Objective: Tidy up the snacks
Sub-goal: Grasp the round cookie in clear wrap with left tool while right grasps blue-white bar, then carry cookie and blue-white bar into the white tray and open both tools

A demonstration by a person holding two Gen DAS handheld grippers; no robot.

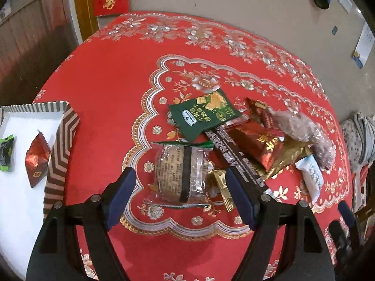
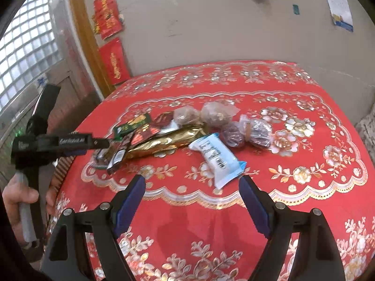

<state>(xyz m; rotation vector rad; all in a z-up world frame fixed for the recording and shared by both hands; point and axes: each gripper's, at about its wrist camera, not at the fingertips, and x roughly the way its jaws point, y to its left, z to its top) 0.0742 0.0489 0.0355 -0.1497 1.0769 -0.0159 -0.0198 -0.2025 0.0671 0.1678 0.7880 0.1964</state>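
Observation:
A pile of snacks lies mid-table on the red cloth. My left gripper is open, its blue pads on either side of a clear-wrapped round pastry without touching it. Behind the pastry lie a green packet, a black bar, a red packet and a gold packet. My right gripper is open and empty, just short of a white-and-blue packet. Beyond this packet are the gold packet and clear bags of round sweets.
A white tray with a striped rim stands at the table's left edge, holding a red packet and a green-and-black one. A hand holds the left gripper. A wall runs behind the table.

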